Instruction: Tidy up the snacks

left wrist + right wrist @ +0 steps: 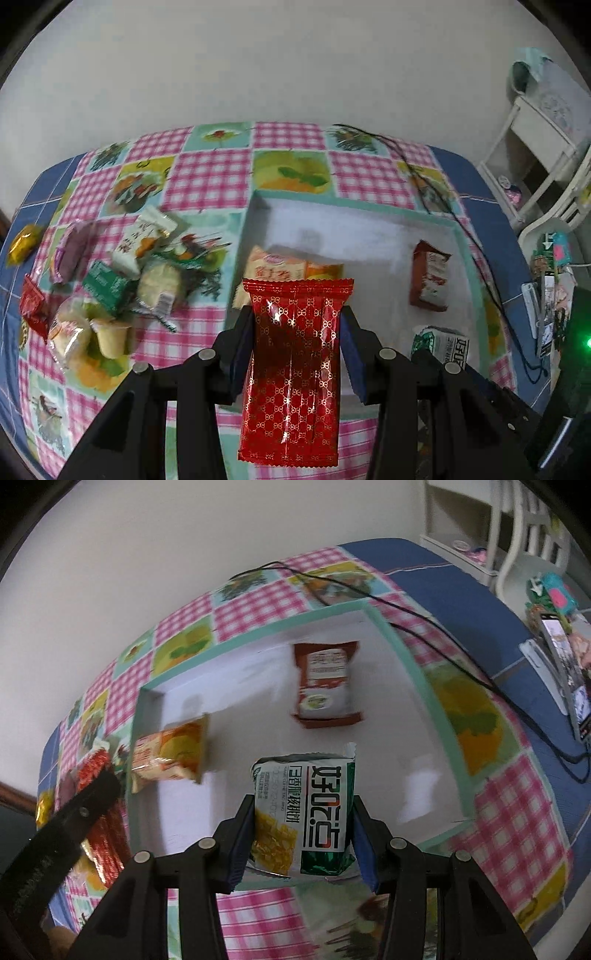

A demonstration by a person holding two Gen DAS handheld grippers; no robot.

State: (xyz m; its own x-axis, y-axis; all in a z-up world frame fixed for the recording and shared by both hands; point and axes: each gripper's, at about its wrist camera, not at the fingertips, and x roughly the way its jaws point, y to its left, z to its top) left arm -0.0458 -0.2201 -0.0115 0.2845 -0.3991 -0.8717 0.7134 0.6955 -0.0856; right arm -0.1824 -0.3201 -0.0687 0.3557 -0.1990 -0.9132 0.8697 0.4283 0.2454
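My left gripper (295, 328) is shut on a shiny red patterned packet (293, 369) and holds it above the near edge of the shallow white tray with a teal rim (369, 210). My right gripper (303, 812) is shut on a white and green snack packet (306, 812), also seen from the left wrist (441, 345), over the tray's near part (417, 672). In the tray lie an orange packet (284, 267) (170, 757) and a red-brown and white packet (430, 277) (325, 681).
A pile of loose snacks (110, 284) lies on the checked tablecloth left of the tray, with a gold packet (24, 243) and red packet (33, 306) further left. A black cable (443, 206) runs along the tray's right side. White shelves (535, 155) stand at the right.
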